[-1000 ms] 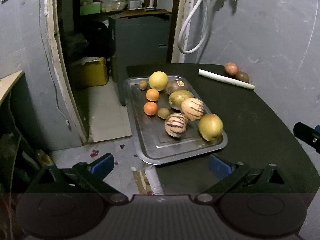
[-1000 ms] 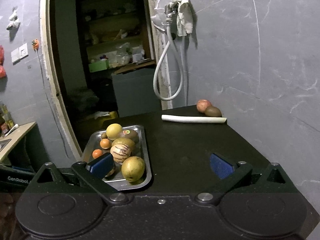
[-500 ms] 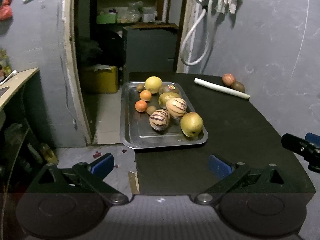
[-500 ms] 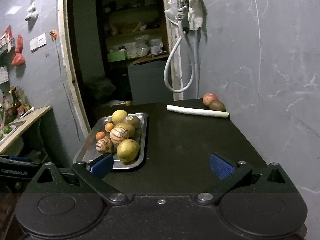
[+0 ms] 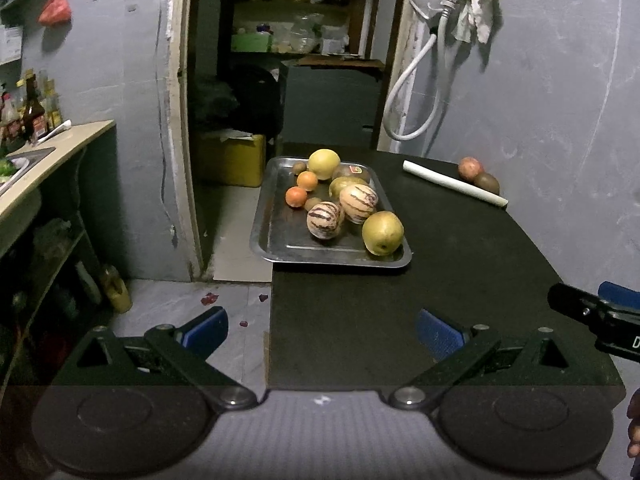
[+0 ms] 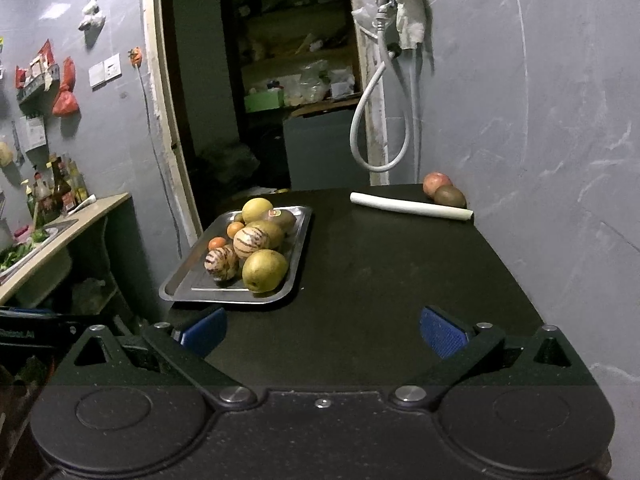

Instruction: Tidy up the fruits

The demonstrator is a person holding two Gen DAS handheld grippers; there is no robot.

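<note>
Near the front edge of the black table (image 5: 460, 272) both tools are held with nothing between their fingers: the left gripper (image 5: 320, 330) is spread wide, half over the floor and half over the table, and the right gripper (image 6: 322, 330) is also spread wide above the bare tabletop. Farther on, a metal tray (image 5: 280, 236) lies at the left side of the table, its left edge sticking out past the table edge. Inside the tray are a yellow-green pear (image 5: 383, 233) at the near right corner, two striped melons (image 5: 325, 219) touching each other, two small oranges (image 5: 307, 181), small brown kiwis, a round yellow fruit (image 5: 324, 164) at the far end and a fruit with a sticker. Well apart from the tray, at the far right by the wall, a white stalk (image 5: 454, 183) lies on the table, and just behind it are a red apple (image 5: 470, 167) and a brown kiwi (image 5: 487, 182), side by side.
</note>
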